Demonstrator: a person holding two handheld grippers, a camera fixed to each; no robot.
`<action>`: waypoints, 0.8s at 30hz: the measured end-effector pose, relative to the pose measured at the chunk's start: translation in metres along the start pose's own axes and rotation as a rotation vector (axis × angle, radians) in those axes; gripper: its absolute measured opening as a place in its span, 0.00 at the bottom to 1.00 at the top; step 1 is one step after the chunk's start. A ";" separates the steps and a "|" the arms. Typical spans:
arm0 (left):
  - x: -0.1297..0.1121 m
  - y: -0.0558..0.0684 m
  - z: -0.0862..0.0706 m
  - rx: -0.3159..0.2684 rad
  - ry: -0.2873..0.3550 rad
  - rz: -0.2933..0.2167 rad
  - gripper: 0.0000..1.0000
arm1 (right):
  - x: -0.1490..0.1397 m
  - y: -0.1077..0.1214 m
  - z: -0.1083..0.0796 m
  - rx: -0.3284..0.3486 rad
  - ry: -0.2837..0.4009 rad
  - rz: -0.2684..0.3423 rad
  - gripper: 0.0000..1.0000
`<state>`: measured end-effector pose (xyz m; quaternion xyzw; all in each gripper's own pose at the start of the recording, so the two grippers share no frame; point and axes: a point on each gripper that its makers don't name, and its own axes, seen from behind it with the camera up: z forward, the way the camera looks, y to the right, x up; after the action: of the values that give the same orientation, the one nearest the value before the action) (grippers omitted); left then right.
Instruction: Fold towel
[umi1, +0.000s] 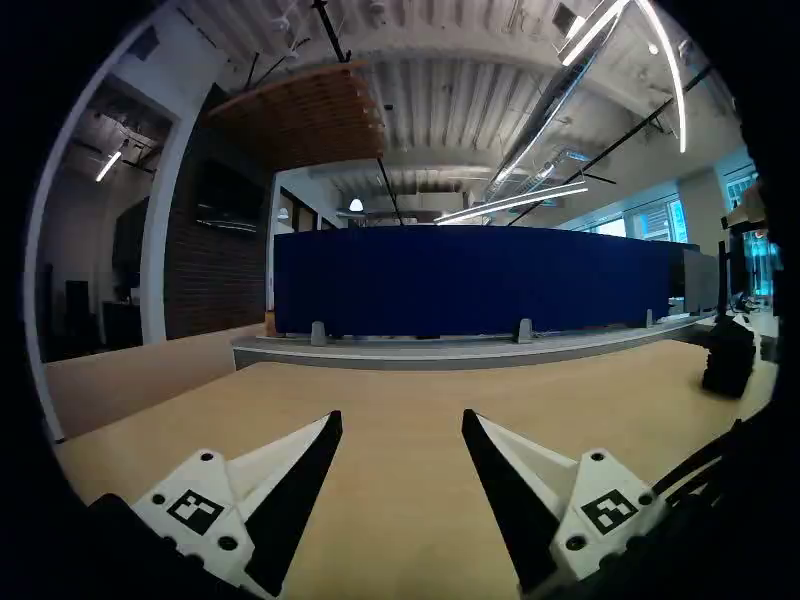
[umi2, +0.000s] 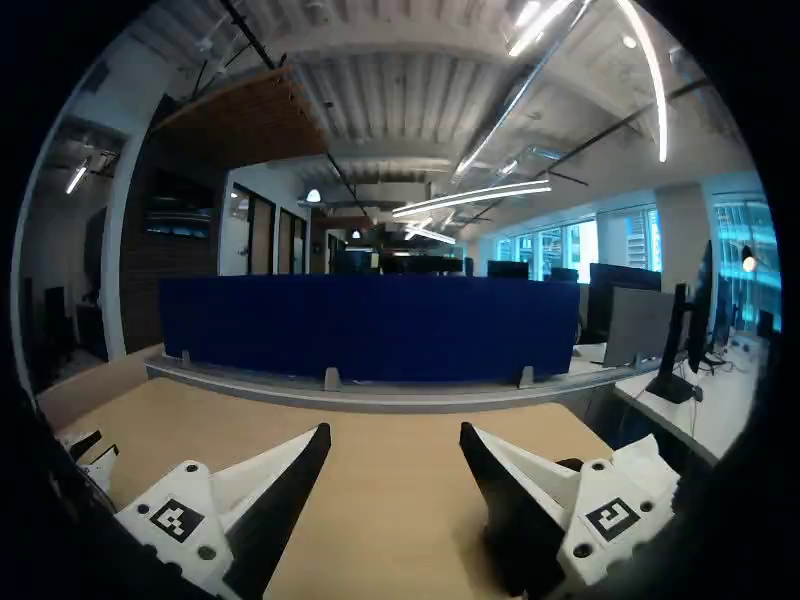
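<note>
My left gripper (umi1: 401, 415) is open, its two white and black fingers spread wide above a light wooden table (umi1: 560, 385) with nothing between them. My right gripper (umi2: 393, 428) is open too and hovers low over the same tabletop (umi2: 250, 420), also with nothing between its fingers. At the far left edge of the right gripper view, a small white and black tip (umi2: 85, 450) pokes in; I cannot tell what it is.
A long blue partition (umi1: 470, 280) (umi2: 370, 325) on a grey rail closes off the table's far side. A black object (umi1: 728, 358) stands on the table at the right. Monitors (umi2: 635, 320) sit on a neighbouring white desk (umi2: 690, 410) to the right.
</note>
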<state>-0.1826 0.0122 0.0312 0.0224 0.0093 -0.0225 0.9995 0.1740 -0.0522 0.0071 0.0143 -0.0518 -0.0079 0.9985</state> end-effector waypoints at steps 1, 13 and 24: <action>0.000 0.000 0.000 0.000 0.000 0.000 0.89 | 0.003 0.002 -0.001 0.000 0.009 0.004 1.00; 0.000 0.000 0.000 0.001 0.000 0.001 0.89 | 0.023 0.057 -0.017 -0.046 0.102 0.045 1.00; 0.000 -0.001 0.000 0.001 0.001 0.001 0.89 | -0.018 0.066 -0.011 -0.010 0.104 0.055 1.00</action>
<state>-0.1829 0.0117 0.0313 0.0228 0.0095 -0.0220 0.9995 0.1582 0.0144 -0.0040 0.0083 -0.0001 0.0199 0.9998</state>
